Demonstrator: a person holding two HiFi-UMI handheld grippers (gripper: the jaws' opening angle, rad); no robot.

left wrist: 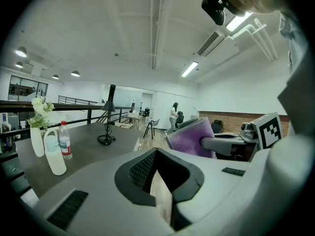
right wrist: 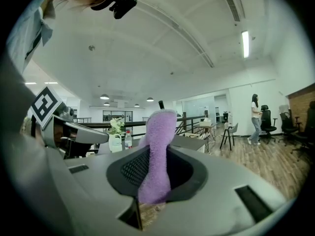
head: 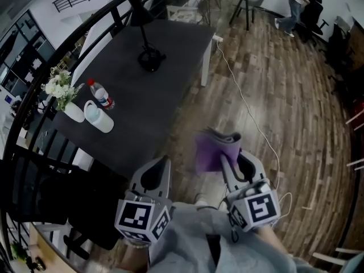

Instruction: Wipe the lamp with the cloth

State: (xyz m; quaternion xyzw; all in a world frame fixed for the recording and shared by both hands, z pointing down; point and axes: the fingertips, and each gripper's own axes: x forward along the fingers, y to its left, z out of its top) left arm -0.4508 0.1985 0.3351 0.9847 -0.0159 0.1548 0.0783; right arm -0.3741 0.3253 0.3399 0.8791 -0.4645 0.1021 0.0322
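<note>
left gripper (head: 164,162): jaws were pressed together, empty, just off the table's (head: 162,92) near edge | right gripper (head: 226,159): pinched the purple cloth (head: 211,148), off the table's near right corner | bottle (head: 101,95) and flowers (head: 60,87) stood at the table's left edge | lamp (head: 150,60) stood upright at the table's far end, well apart from the cloth

Soft and hard
Fuzzy purple cloth (right wrist: 156,151); matt black lamp (head: 151,61); matt dark desk (head: 148,104); wood-plank floor (head: 284,101), slightly shiny.

Purple cloth (head: 214,150), black lamp (head: 151,60), dark grey table (head: 165,92), white flowers (head: 58,86)
</note>
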